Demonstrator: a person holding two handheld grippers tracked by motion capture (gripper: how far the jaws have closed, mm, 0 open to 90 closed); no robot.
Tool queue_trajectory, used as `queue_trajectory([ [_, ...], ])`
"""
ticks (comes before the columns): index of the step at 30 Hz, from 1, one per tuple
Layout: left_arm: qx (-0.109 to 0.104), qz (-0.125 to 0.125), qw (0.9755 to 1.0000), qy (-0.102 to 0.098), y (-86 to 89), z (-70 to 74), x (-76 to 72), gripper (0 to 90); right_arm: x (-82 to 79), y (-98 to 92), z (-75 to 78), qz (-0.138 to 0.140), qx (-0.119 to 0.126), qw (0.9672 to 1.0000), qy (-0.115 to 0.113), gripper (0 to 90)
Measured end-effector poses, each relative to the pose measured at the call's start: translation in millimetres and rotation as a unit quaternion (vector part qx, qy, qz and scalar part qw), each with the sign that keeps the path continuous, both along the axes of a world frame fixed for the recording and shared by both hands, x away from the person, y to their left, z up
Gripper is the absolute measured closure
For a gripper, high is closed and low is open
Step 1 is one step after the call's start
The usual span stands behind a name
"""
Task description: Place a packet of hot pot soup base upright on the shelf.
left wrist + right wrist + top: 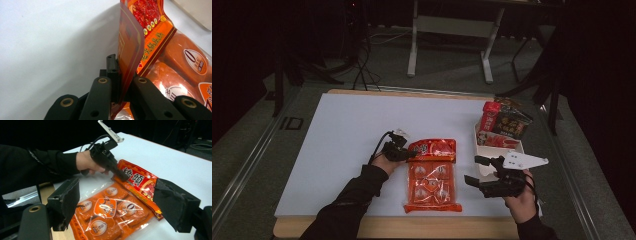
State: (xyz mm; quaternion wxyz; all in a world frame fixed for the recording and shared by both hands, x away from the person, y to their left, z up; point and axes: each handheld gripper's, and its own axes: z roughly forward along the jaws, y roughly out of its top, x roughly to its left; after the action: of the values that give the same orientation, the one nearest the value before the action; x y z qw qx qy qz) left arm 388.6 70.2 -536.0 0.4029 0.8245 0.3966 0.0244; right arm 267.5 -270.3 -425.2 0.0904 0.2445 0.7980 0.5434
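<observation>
High view gives me wide bare white table [347,130] leftward. My left gripper [408,154] has its jaws clamped on the upper left corner of the orange snack packet [432,175], flat near the front edge, clear-fronted with round pieces inside. My right gripper [478,174] hovers beside it, jaws spread, seemingly holding nothing, near the white tray [499,147].

Glossy plastic on a matt tabletop
The orange packet [432,175] is gleaming like smooth film; the white table [342,135] is looking dull.
</observation>
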Motion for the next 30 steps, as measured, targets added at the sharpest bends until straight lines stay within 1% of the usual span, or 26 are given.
queue_trajectory([
  [1, 0.000, 0.000, 1.0000, 0.000, 0.0, 0.0, 0.0, 89.1, 0.0, 0.0, 0.0, 0.000, 0.000, 1.0000, 0.000, 22.3],
  [2, -0.002, -0.006, 0.9999, -0.009, 0.4, 2.7, -0.9, 89.1, 0.7, -0.7, 0.1, 0.005, 0.002, 1.0000, -0.004, 22.8],
  [3, -0.003, -0.007, 0.9999, -0.010, 1.2, 4.0, -1.2, 89.2, 0.6, -0.6, 0.5, 0.007, -0.001, 0.9999, -0.013, 22.8],
  [6, -0.007, -0.007, 0.9998, -0.015, 1.7, 10.8, -3.3, 89.2, 1.0, -0.3, 0.3, 0.011, 0.004, 0.9998, -0.014, 22.1],
  [8, -0.011, -0.008, 0.9997, -0.020, 2.0, 16.5, -4.5, 89.2, 0.8, 1.7, 0.1, 0.007, -0.014, 0.9997, -0.018, 19.9],
  [10, -0.016, -0.010, 0.9995, -0.026, 2.1, 21.6, -5.9, 89.2, -1.0, 4.2, 0.0, -0.008, -0.034, 0.9989, -0.032, 17.1],
  [11, -0.015, -0.013, 0.9994, -0.028, 2.2, 25.4, -6.7, 89.3, -1.5, 4.9, 0.0, -0.011, -0.039, 0.9986, -0.033, 16.9],
  [12, -0.015, -0.015, 0.9993, -0.030, 2.2, 28.4, -7.6, 89.3, -1.6, 5.9, 0.3, -0.013, -0.046, 0.9983, -0.032, 17.0],
  [13, -0.019, -0.016, 0.9991, -0.034, 2.3, 31.1, -8.9, 89.2, -1.9, 6.6, 0.4, -0.016, -0.049, 0.9981, -0.033, 17.2],
  [14, -0.021, -0.018, 0.9990, -0.034, 2.9, 34.1, -9.6, 89.3, -2.0, 6.8, 0.8, -0.016, -0.050, 0.9982, -0.028, 17.5],
  [15, -0.022, -0.021, 0.9989, -0.035, 3.3, 37.1, -10.5, 89.3, -2.0, 7.1, 1.0, -0.014, -0.049, 0.9985, -0.022, 17.5],
  [18, -0.027, -0.025, 0.9985, -0.040, 3.8, 45.1, -13.6, 89.3, -2.1, 7.2, 1.6, -0.020, -0.049, 0.9984, -0.021, 16.6],
  [19, -0.031, -0.027, 0.9983, -0.042, 3.9, 47.3, -14.5, 89.3, -2.0, 6.6, 2.0, -0.029, -0.044, 0.9984, -0.020, 13.8],
  [21, -0.030, -0.030, 0.9981, -0.044, 4.5, 51.9, -16.2, 89.3, -1.5, 4.8, 4.0, -0.049, -0.029, 0.9982, -0.018, 13.1],
  [23, -0.032, -0.032, 0.9978, -0.049, 4.8, 56.2, -18.4, 89.3, -2.3, 3.5, 6.1, -0.061, -0.026, 0.9974, -0.027, 11.0],
  [25, -0.034, -0.036, 0.9973, -0.054, 5.4, 60.3, -20.4, 89.3, -2.9, 1.5, 8.1, -0.058, -0.020, 0.9976, -0.031, 10.6],
  [27, -0.037, -0.037, 0.9970, -0.058, 5.5, 63.9, -22.3, 89.3, -3.3, 0.6, 9.7, -0.061, -0.027, 0.9972, -0.034, 10.6],
  [28, -0.038, -0.038, 0.9967, -0.060, 5.5, 65.8, -23.5, 89.4, -3.3, 0.3, 10.0, -0.058, -0.026, 0.9974, -0.034, 10.5],
  [29, -0.042, -0.037, 0.9966, -0.060, 5.2, 67.9, -25.1, 89.3, -2.9, 0.3, 10.2, -0.055, -0.024, 0.9978, -0.029, 10.6],
  [30, -0.043, -0.038, 0.9964, -0.062, 5.2, 69.0, -25.9, 89.3, -2.9, 0.7, 10.4, -0.060, -0.024, 0.9975, -0.030, 10.6],
])
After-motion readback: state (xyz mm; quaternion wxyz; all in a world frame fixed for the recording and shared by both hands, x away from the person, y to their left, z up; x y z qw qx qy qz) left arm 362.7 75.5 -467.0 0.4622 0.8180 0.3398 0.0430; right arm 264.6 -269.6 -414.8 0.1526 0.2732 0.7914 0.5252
